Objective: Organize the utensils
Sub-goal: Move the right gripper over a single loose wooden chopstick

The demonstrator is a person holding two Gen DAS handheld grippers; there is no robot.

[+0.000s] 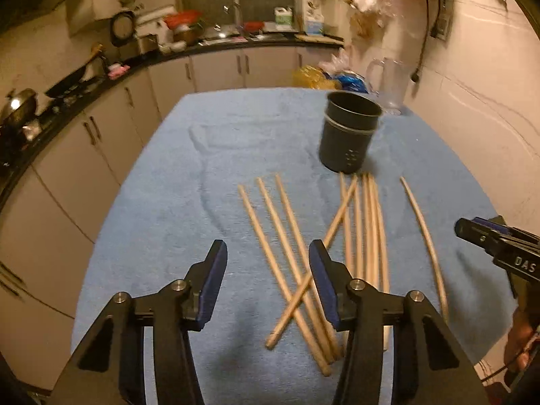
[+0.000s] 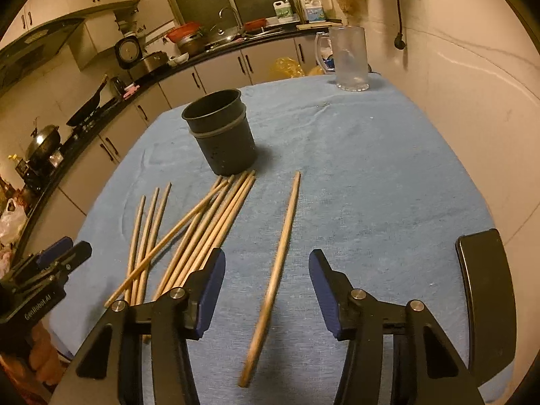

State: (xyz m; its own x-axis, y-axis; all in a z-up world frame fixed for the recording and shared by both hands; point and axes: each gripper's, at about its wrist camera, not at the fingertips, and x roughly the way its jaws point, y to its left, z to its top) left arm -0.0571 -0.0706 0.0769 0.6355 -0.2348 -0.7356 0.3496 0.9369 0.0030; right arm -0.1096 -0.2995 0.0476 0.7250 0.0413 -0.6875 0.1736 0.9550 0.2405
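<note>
Several wooden chopsticks point(image 1: 368, 229) lie loose and partly crossed on the blue cloth point(image 1: 162, 185), just in front of a dark round utensil holder point(image 1: 347, 135) that stands upright. My left gripper point(image 1: 266, 253) hovers over the near ends of the left-hand sticks, jaws apart, with nothing pressed between the pads. One chopstick point(image 2: 281, 249) lies alone to the right of the pile point(image 2: 209, 233). Above that lone stick hangs my right gripper point(image 2: 266, 256), open, its pads clear of the stick on both sides. The holder point(image 2: 222, 135) looks empty from the right wrist view.
A clear plastic pitcher point(image 2: 349, 57) stands at the table's far right corner. A flat black object point(image 2: 486, 303) lies at the near right edge. Kitchen counters with pans run along the left and back. The wall is close on the right.
</note>
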